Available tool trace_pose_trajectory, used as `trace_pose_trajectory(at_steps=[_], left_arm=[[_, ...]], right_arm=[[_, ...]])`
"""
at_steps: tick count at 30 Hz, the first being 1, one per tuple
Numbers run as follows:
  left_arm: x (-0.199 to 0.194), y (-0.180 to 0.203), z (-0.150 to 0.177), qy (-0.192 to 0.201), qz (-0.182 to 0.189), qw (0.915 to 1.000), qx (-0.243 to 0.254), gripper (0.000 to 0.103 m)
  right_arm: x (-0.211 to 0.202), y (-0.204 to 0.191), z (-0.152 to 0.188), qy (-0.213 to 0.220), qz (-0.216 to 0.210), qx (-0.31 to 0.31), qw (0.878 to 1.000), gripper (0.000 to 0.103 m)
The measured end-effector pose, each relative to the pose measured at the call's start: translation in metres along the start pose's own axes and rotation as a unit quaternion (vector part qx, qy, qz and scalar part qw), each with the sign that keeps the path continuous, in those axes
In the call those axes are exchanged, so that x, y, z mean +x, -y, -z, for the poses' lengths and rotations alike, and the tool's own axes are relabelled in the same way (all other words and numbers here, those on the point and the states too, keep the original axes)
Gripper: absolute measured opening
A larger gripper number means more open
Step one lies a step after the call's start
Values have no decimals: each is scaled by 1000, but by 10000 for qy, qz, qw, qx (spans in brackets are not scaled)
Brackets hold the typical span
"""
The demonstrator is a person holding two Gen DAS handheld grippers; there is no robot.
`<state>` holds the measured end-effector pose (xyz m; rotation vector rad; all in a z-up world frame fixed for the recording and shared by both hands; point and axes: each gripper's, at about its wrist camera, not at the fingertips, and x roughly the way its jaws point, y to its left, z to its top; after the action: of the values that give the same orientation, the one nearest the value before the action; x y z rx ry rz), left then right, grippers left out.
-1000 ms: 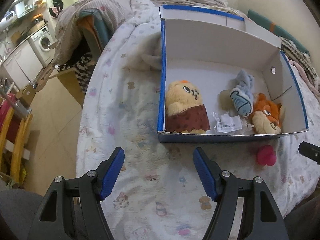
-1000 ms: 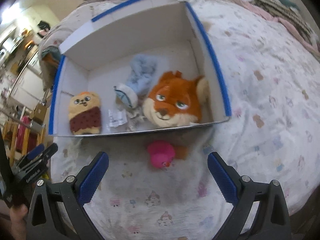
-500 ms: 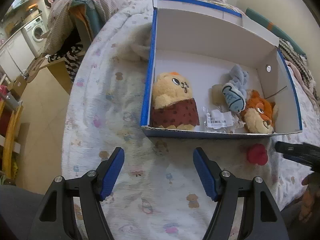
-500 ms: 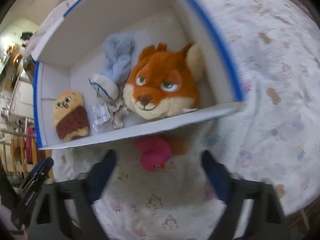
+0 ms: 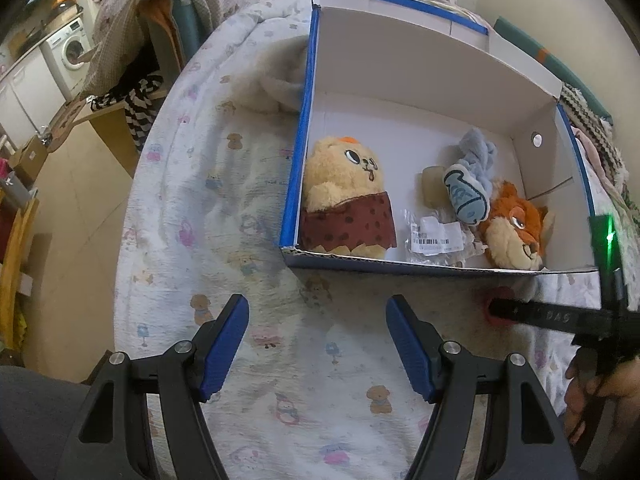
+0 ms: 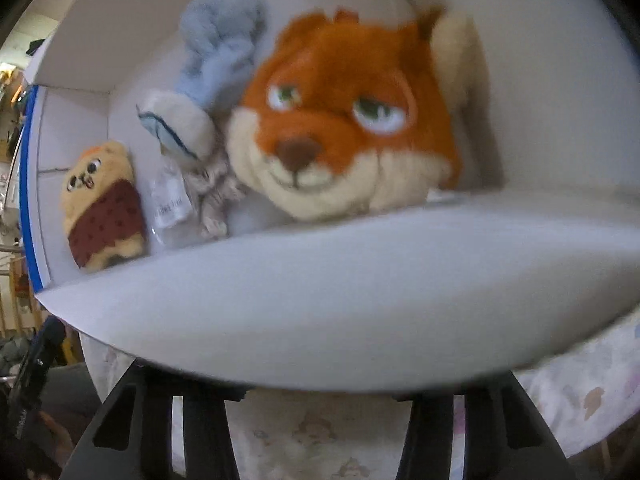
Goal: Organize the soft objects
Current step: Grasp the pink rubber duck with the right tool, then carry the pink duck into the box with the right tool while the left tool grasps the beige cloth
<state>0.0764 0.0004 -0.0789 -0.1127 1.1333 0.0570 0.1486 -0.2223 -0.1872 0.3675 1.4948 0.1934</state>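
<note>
Left wrist view, from the left edge across: a washing machine (image 5: 72, 50) in the far corner, draped cloth over furniture, then the printed bedspread (image 5: 208, 216) with small cartoon animals. Left gripper (image 5: 318, 344) hangs above bare bedspread, blue pads apart, nothing between them. Further right, white cardboard box (image 5: 420, 68) with blue-taped rim sits on the bed, open side up. Inside it, left to right: tan plush in a brown spotted wrap (image 5: 344, 200) against the left wall; clear plastic bag with a label (image 5: 434, 236); blue-grey plush (image 5: 472, 184); orange fox head plush (image 5: 514, 228) at the near right corner. Just outside the near wall, on the bedspread, pink soft toy (image 5: 494, 310), mostly hidden by a black finger of the right gripper (image 5: 520, 314), which comes in from the right edge with a green light on its body. Jaws closing; cannot tell whether the pads press the toy yet. Right wrist view: blurred, the box's near wall fills the lower half and hides the fingertips and the pink toy.
</note>
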Motion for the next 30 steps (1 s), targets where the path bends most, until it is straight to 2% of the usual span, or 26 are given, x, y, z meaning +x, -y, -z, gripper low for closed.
trace_pose_trajectory(at_steps=[2,3,9,16,18,21,23,30], left_arm=[[0,0,0,0,10,10000,-7,68],[0,-1,-1,0,13,10000,-14,68],[-2,1,-1,30,-17,10000,26,68],[1,10,3,3,-78,9998,165,68],[1,18,6,0,-115,9994,312,68],[-1,30,8,25,-128,9988,464,68],[-1,40,8,15,-89,9985,536,68],[13,99,17,-308,329,9955,833,68]], right_arm=[[-5,-6,2,140,88,-213,9996,50],[-9,-10,3,221,77,-330,9992,41],[-51,-28,23,431,-331,-711,9960,41],[-124,-23,37,1152,-747,-992,9856,41],[-136,-24,35,1289,-893,-969,9829,41],[-160,-16,30,1755,-795,-1196,9740,41],[-166,-9,27,1888,-866,-1102,9720,41],[-179,9,29,2330,-882,-795,9652,41]])
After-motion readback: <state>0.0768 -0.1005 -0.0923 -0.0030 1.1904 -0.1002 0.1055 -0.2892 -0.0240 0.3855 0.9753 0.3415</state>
